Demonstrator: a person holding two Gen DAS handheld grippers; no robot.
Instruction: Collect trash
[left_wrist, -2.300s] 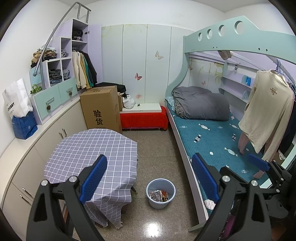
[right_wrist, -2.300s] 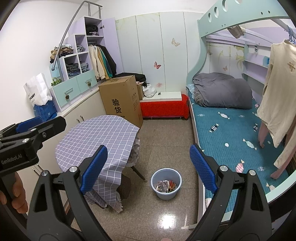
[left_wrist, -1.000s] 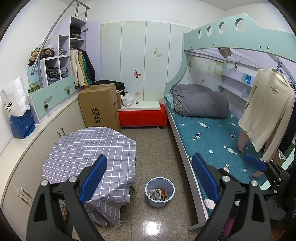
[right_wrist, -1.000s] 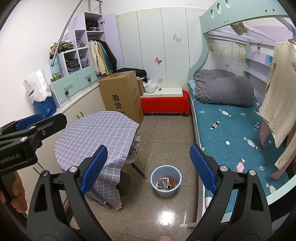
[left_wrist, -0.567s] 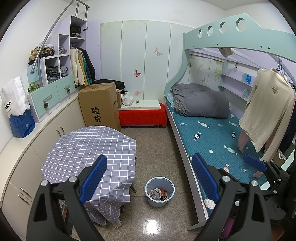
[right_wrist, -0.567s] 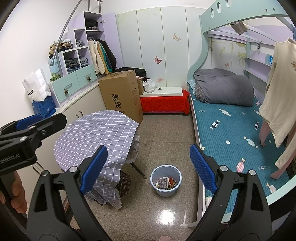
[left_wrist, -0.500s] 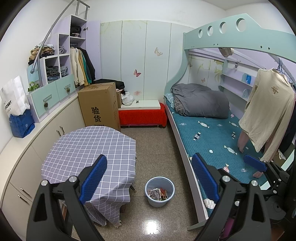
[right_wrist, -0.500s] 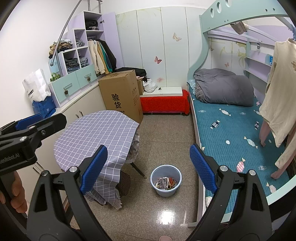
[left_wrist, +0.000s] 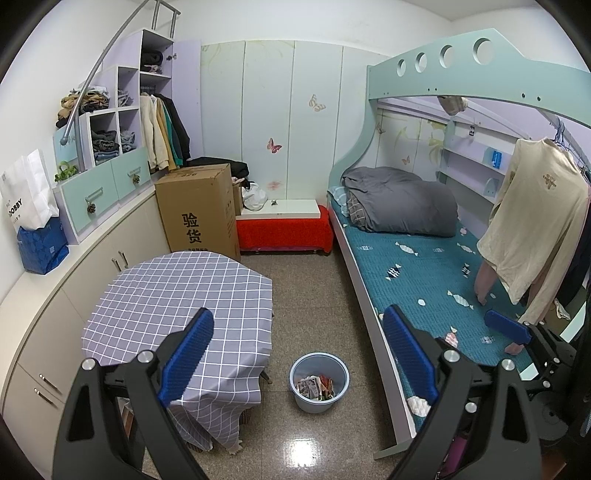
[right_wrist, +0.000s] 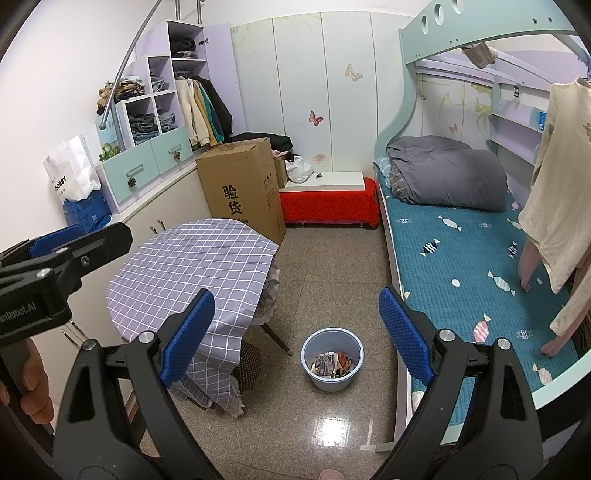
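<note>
1. Pale panelled walls with butterfly stickers close off a small bedroom, its speckled tile floor (left_wrist: 314, 288) running between a low cabinet run on one side and a bunk bed (left_wrist: 424, 280) on the other.
2. Both grippers are held high, looking down the room; neither touches anything.
3. The left gripper (left_wrist: 297, 352) has its blue-padded fingers (left_wrist: 186, 356) spread wide with nothing between them.
4. The right gripper (right_wrist: 297, 332) is likewise spread wide and empty; in the left wrist view one of its blue pads shows at the far right edge, over the bed.
5. From the right wrist view, the left gripper's black body juts in at the left edge, with a hand (right_wrist: 35, 384) wrapped around its grip.
6. A light blue bin (left_wrist: 319, 382) stands on the floor between the table and the bed frame, apart from both, and holds crumpled paper and wrapper trash (left_wrist: 318, 386) in its bottom.
7. The round table (left_wrist: 177, 295) wears a grey checked cloth that hangs over its edge; its top is bare.
8. Behind the table stands a tall cardboard box (left_wrist: 199, 212) printed with Chinese characters, just beside a low bench draped in red cloth (left_wrist: 284, 232).
9. A grey duvet (left_wrist: 399, 201) is bundled at the head of the teal mattress, and a cream garment (left_wrist: 532, 229) hangs over the bed's near end.
</note>
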